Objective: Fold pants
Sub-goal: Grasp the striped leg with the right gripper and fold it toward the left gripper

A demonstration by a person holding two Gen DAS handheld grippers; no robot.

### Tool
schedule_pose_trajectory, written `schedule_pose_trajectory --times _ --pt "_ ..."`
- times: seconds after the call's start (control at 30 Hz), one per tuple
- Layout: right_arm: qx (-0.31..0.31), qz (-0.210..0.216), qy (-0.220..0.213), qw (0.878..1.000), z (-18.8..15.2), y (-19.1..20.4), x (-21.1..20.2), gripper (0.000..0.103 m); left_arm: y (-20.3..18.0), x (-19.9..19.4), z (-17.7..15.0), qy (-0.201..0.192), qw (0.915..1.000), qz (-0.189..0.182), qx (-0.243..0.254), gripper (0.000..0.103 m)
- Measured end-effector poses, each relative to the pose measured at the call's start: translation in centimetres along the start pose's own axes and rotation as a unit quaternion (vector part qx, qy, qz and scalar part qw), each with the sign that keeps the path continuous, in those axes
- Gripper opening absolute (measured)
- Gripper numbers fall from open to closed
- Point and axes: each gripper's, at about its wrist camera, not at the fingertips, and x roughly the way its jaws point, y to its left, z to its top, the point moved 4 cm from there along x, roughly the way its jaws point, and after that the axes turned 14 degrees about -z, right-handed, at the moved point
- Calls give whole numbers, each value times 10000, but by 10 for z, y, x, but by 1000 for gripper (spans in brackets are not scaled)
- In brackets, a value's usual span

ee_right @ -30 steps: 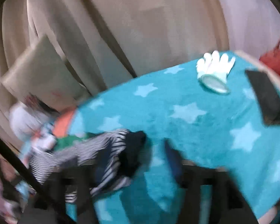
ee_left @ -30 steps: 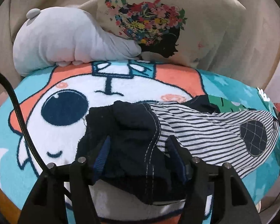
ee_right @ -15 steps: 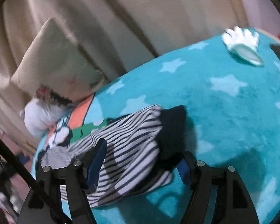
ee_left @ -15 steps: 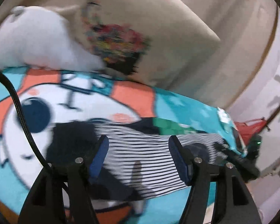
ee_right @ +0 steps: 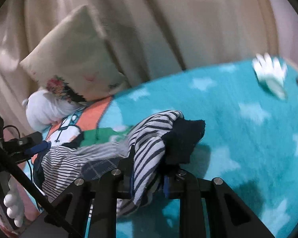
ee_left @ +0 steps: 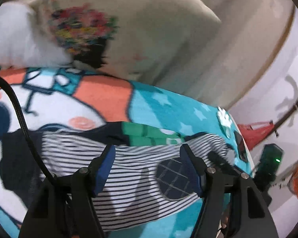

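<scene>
The striped pants (ee_left: pixel 129 170) with dark cuffs and a checked knee patch (ee_left: pixel 173 176) lie across a cartoon blanket (ee_left: pixel 101 93). My left gripper (ee_left: pixel 149 170) is open just above the pants' middle, holding nothing. My right gripper (ee_right: pixel 149 180) is shut on the striped leg end (ee_right: pixel 149 144) next to its dark cuff (ee_right: pixel 184 138) and lifts it off the teal blanket (ee_right: pixel 248 138). The left gripper's blue pad (ee_right: pixel 38 147) shows at the left of the right wrist view.
A floral cushion (ee_left: pixel 129 29) and a grey plush (ee_left: pixel 15 39) lean at the back against beige fabric. A white glove (ee_right: pixel 270 73) lies on the blanket's far right. A dark device with a green light (ee_left: pixel 270 162) sits past the blanket's right edge.
My left gripper has let go of the dark waistband end and moved right over the striped middle. My right gripper has closed on the leg end and raised it.
</scene>
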Motion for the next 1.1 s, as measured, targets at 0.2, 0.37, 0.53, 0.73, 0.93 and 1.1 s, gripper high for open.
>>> schedule_pose_trajectory --times 0.2,0.37,0.53,0.73,0.93,1.1 --pt "-970 781 -123 9921 0 92 0 26 50 -42 7 -473 9965 227 -646 66" --pt "-1733 1575 665 9699 -42 160 32 50 63 -59 4 -571 9949 345 -752 66" --pt "-1599 1909 302 9680 -34 151 -5 62 69 -63 -3 -577 9950 461 -669 67" --pt "-1179 1373 291 9831 -8 125 -4 59 88 -49 -15 -520 9927 721 -811 67" --pt "-1126 1226 1048 9805 -22 140 45 60 100 -43 -13 -304 9922 601 -1044 67" --pt "-1315 1306 758 9797 -20 150 21 60 102 -100 -1 -1031 9882 371 -1069 71"
